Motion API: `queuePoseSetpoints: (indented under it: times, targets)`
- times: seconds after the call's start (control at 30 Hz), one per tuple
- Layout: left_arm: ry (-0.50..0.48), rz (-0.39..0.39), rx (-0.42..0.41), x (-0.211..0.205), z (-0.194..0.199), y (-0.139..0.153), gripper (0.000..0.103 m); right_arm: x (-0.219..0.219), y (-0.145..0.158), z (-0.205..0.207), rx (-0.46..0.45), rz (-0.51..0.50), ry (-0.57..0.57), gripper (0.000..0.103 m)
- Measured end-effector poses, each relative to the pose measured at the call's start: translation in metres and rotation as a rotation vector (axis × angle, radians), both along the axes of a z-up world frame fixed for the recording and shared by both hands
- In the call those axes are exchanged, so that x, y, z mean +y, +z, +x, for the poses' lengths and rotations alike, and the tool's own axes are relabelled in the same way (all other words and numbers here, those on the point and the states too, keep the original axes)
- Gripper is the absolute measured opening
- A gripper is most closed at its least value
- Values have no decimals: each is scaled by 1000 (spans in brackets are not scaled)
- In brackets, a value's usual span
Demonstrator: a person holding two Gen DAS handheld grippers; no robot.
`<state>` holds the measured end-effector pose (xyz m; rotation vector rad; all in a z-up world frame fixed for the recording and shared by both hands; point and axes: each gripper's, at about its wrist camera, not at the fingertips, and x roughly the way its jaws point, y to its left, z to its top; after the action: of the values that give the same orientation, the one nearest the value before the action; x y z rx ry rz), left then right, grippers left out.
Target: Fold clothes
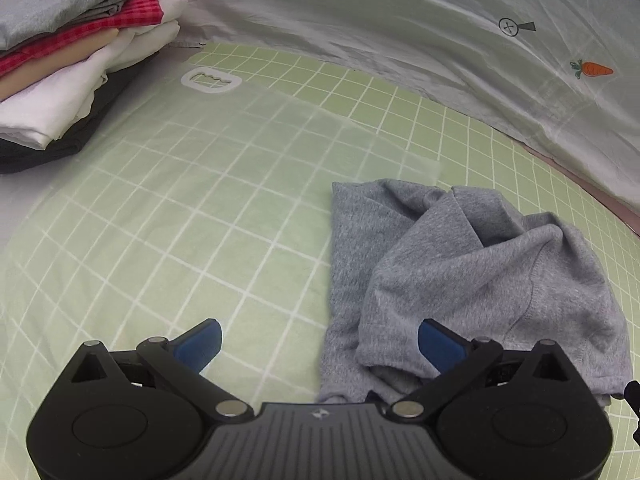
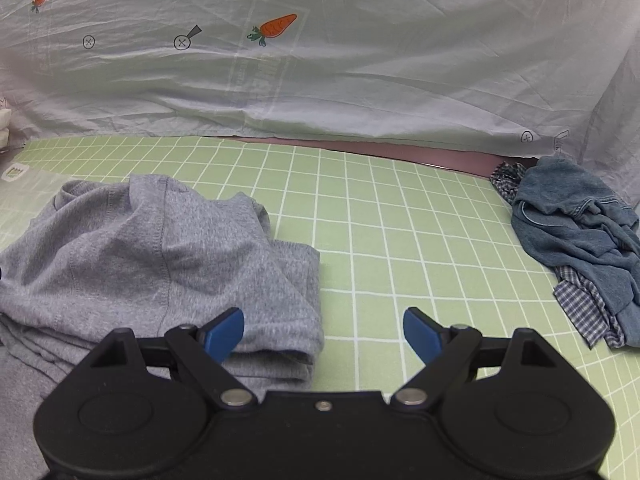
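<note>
Now we hover both wide-open, empty claws, left claw [image 1: 318, 340] and right claw [image 2: 323, 334], over the crumpled grey knit garment [image 1: 472, 276] at lower right; next we must grasp its edges.

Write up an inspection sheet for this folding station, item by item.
Surface: green checked sheet, flat.
Job's things: grey shirt crumpled, unfolded; blue clothes pile at the right edge; folded stack far left.
Clutter: nothing seen.
Grippers: left tool open, empty, one finger over the shirt; right tool open, empty, at the shirt's edge.
Cables: nothing seen.
Surroundings: pale carrot-print cloth draped behind.
</note>
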<state>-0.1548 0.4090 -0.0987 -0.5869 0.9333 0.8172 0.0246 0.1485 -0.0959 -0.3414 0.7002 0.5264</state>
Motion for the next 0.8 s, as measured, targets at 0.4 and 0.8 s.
queuePoseSetpoints:
  times: [0.4,0.8]
  targets:
    - [-28,-82,107,-61,-96,-25,103,-72,-5,-65,120,24,-55,89]
    - [-98,-147,148,-107,-142,-45,103,-114,-36,-130,288,-9,-85,89]
